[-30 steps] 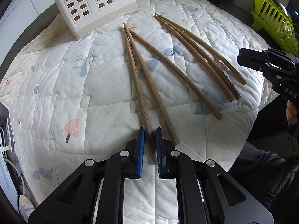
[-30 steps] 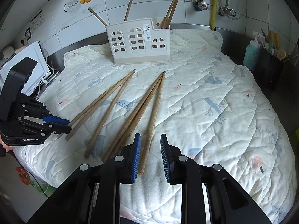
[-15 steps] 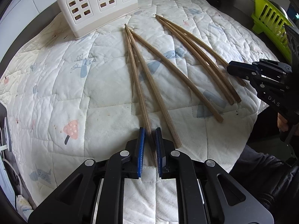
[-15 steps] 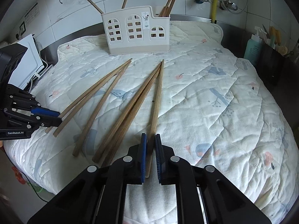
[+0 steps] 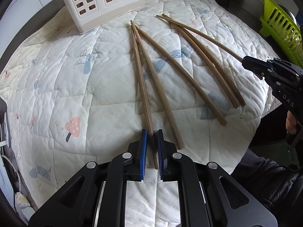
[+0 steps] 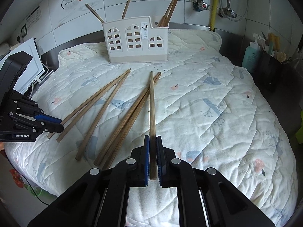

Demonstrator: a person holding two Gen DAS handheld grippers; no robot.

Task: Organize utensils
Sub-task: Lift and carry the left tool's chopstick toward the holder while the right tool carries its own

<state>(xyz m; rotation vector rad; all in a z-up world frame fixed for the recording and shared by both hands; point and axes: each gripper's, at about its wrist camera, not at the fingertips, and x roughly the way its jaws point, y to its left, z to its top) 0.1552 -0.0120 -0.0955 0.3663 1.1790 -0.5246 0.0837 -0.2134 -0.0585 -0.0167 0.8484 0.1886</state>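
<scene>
left wrist view: left gripper low in the centre of frame, blue pads nearly together, pinching the near end of one chopstick that runs up the quilt
right wrist view: right gripper bottom centre, fingers clamped tight on a second chopstick, its tip aimed at the holder
loose chopsticks: two fan out just right of the left gripper's stick; two more lie further right
utensil holder: cream caddy with arched cut-outs, upper centre in the right wrist view, upright on the quilt, chopsticks already standing in it
far right of the left wrist view: right gripper's black body, a hand behind it
background: green rack upper right
</scene>
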